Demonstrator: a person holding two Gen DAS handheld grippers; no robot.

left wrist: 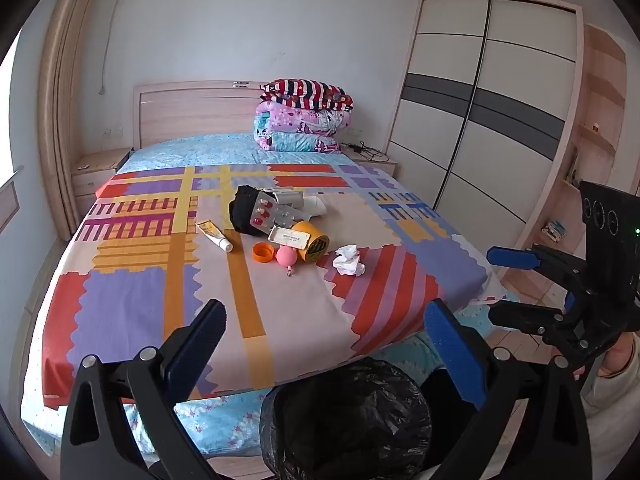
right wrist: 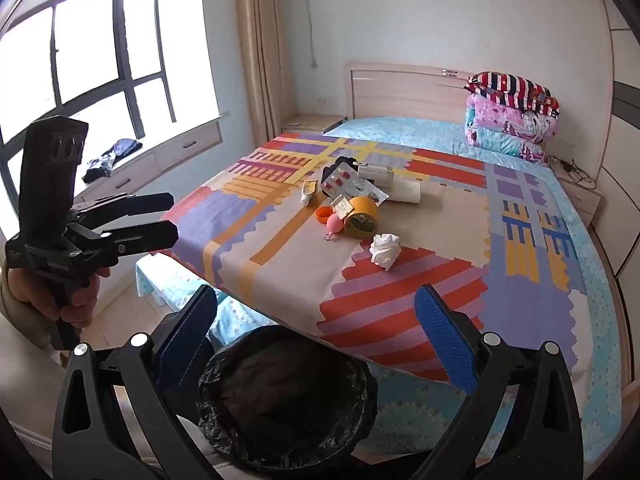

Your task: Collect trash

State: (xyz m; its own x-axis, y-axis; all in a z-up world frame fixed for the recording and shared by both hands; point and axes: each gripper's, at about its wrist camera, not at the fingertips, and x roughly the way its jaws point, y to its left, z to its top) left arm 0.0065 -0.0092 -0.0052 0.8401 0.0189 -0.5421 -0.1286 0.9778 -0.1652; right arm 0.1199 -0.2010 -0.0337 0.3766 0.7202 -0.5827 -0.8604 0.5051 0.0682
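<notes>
Both hand-held grippers hung over the foot of the bed, tilted downward, with nothing in them. The left hand-held gripper had its blue-padded jaws spread wide and empty; the right hand-held gripper stood equally spread and empty. In the left wrist view the right one showed at the right edge, held by a hand in a pale sleeve. In the right wrist view the left one showed at the left edge, gripped by the other hand.

A bin lined with a black bag stood on the floor against the foot of the bed, just below both grippers.

The trash lay in a cluster near the middle of the patterned bedspread, well apart from both grippers. A crumpled tissue lay nearest the foot, a little apart from the rest. Behind it were a yellow tape roll, a pink ball and an orange cap, close together. A small tube lay to the left. Blister packs rested against a black cloth, with a white roll behind them.

Folded quilts were stacked by the headboard, and a wardrobe stood on the right.
</notes>
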